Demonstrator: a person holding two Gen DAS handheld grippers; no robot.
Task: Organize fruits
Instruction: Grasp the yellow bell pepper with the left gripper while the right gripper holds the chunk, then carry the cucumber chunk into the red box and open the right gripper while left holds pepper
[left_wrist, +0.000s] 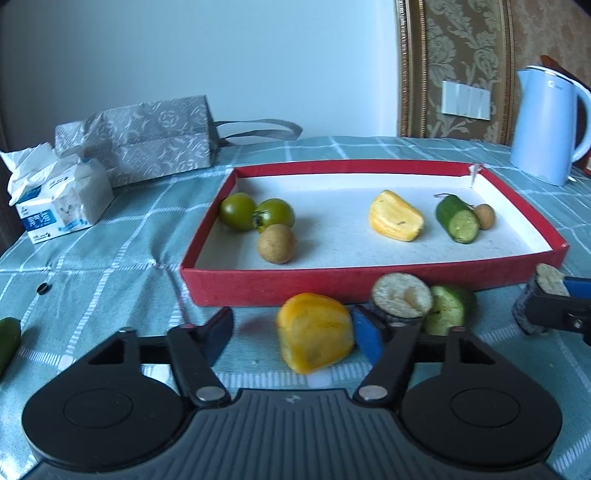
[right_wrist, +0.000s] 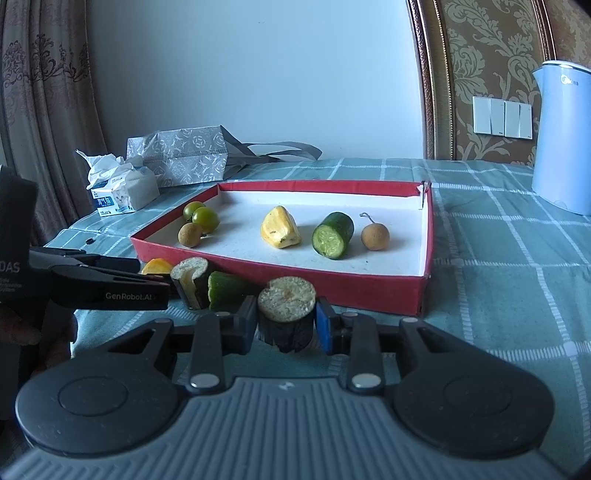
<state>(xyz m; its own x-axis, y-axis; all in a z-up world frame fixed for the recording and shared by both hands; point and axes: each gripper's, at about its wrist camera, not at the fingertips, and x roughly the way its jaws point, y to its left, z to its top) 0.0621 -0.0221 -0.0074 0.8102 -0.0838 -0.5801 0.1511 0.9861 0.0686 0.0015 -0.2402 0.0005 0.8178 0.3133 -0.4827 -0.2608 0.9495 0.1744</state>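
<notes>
My right tongs (right_wrist: 286, 325) clamp one dark stub (right_wrist: 287, 314); my left tongs (left_wrist: 291, 338) stand half-open around one yellow piece (left_wrist: 314, 338), touching only the right pad. Inside the red tray (left_wrist: 369, 286): two green tomatoes (left_wrist: 255, 212), two longans (right_wrist: 375, 234), partly hidden from the left.

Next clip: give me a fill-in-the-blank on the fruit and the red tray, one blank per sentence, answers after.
The red tray holds ___ green tomatoes.
The right gripper is shut on a dark-skinned ___ piece.
The yellow piece between the left gripper's fingers lies ___ the tray.
The blue kettle stands to the tray's ___.

Answers: two; eggplant; outside; right
</notes>
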